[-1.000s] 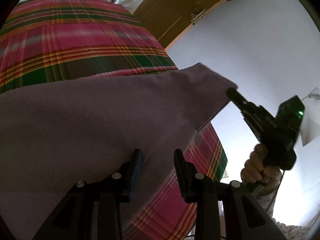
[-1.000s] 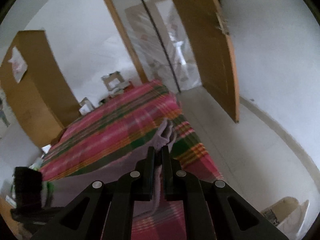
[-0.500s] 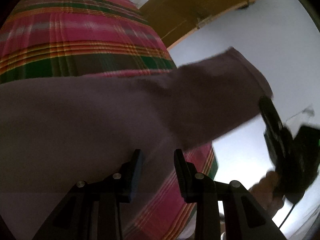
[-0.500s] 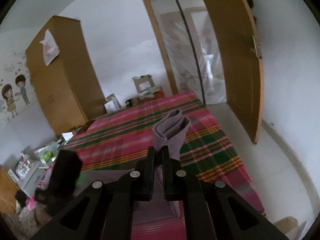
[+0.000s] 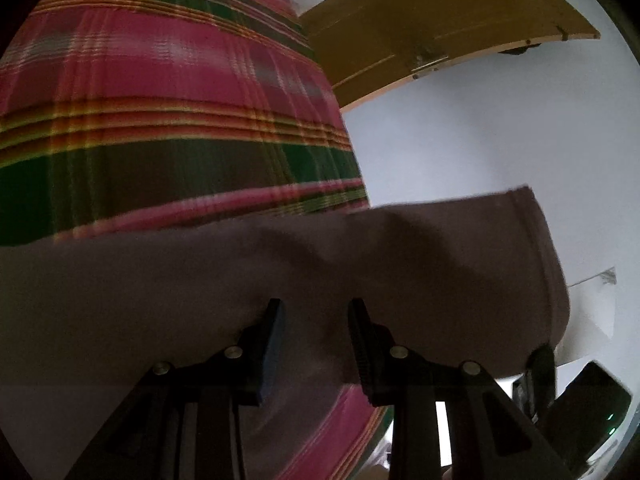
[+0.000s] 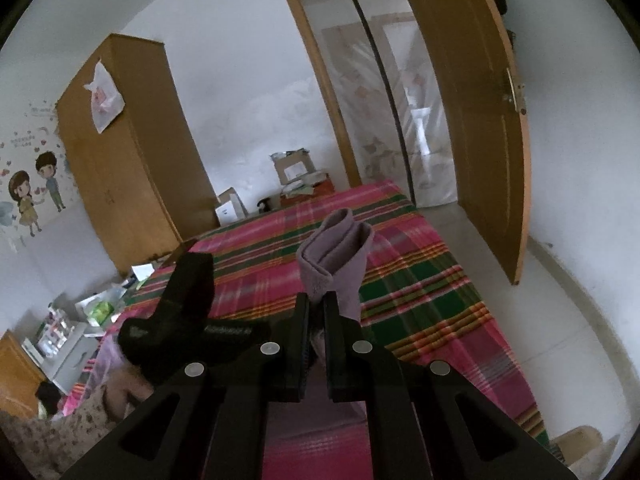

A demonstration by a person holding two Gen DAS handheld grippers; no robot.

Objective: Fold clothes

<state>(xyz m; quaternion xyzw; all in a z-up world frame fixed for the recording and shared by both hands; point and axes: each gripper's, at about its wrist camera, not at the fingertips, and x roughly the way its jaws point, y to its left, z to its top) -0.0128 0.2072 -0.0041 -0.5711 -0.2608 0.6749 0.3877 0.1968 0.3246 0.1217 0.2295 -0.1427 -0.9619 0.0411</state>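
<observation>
Left wrist view: the left gripper (image 5: 316, 320) has its fingers spread over the cloth (image 5: 200, 288), which lies on the bed (image 5: 160, 92); one hemmed edge hangs lifted past the bed's side. Right wrist view: the right gripper (image 6: 316, 308) pinches a bunched cloth edge (image 6: 336, 248) above the bed (image 6: 420, 280), bare floor (image 6: 560, 320) beside.

Bed (image 6: 420, 280) with pink, green and orange plaid cover (image 5: 160, 120), mauve garment (image 5: 140, 300) lying on its near part
</observation>
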